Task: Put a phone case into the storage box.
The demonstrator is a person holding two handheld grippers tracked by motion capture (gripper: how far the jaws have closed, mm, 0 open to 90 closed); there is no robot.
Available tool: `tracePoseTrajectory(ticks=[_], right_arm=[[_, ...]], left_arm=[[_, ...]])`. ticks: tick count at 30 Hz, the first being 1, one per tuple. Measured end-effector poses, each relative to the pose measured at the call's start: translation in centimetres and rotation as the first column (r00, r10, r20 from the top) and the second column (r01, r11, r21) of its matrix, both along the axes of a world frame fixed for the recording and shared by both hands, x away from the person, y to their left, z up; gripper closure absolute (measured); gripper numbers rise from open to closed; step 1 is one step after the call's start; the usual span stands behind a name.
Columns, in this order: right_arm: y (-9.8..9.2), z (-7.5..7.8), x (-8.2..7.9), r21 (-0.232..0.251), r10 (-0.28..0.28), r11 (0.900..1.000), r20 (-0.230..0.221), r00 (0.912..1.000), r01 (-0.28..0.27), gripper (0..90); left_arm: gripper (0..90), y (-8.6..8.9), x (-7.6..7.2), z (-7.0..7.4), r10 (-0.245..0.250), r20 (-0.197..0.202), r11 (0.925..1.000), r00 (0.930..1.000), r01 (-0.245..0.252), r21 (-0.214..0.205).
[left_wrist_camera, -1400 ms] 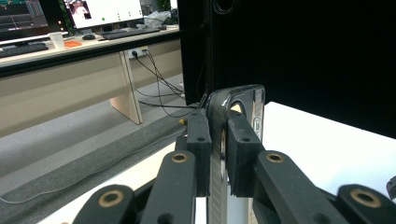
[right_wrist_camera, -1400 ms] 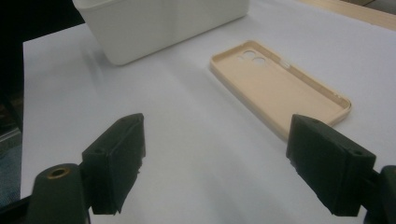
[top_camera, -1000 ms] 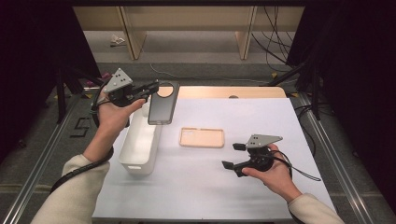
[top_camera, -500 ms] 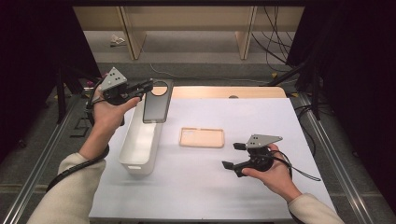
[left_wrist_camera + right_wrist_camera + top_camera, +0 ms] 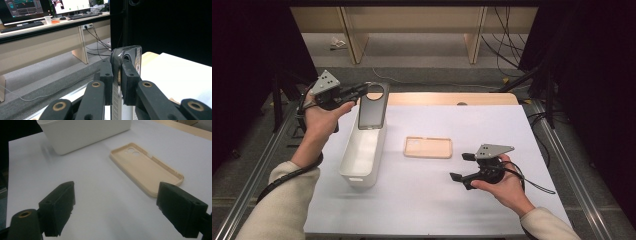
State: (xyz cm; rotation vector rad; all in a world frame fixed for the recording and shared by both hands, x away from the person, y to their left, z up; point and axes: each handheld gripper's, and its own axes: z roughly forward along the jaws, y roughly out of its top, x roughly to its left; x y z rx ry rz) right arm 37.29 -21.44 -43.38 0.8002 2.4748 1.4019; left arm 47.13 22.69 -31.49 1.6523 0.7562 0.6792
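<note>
Left hand-held gripper [image 5: 362, 91] is raised, pinching a dark phone case [image 5: 373, 107] above the white bin [image 5: 362, 150] (right hand-held gripper [image 5: 463, 167] spread)

We note bare white table [image 5: 422, 200] between the white bin [image 5: 362, 155] and the right gripper [image 5: 460, 167], passable. The beige phone case [image 5: 428, 147] lies flat beyond those wide-open jaws. The dark phone case [image 5: 373, 107] hangs over the bin's far end, narrowing entry there.
</note>
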Motion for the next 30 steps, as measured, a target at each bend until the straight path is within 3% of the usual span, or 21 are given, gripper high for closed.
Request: tracePoseTrajectory(ticks=[22,26,30], right_arm=[[-0.1,0.0,0.0,0.004,-0.001,1.0000,0.001,1.0000,0.001,16.3],[-0.1,0.0,0.0,0.003,-0.004,1.0000,0.001,1.0000,0.004,16.3],[-0.1,0.0,0.1,0.005,-0.005,1.0000,0.004,1.0000,0.005,16.3]], left_arm=[[80.9,0.7,1.6,-0.6,0.023,-0.004,0.9988,0.9997,-0.023,0.044],[80.9,0.9,2.0,-0.8,0.025,0.008,0.9988,0.9997,-0.025,0.042],[81.0,0.9,2.3,-0.9,0.022,-0.007,0.9991,0.9997,-0.022,0.036]])
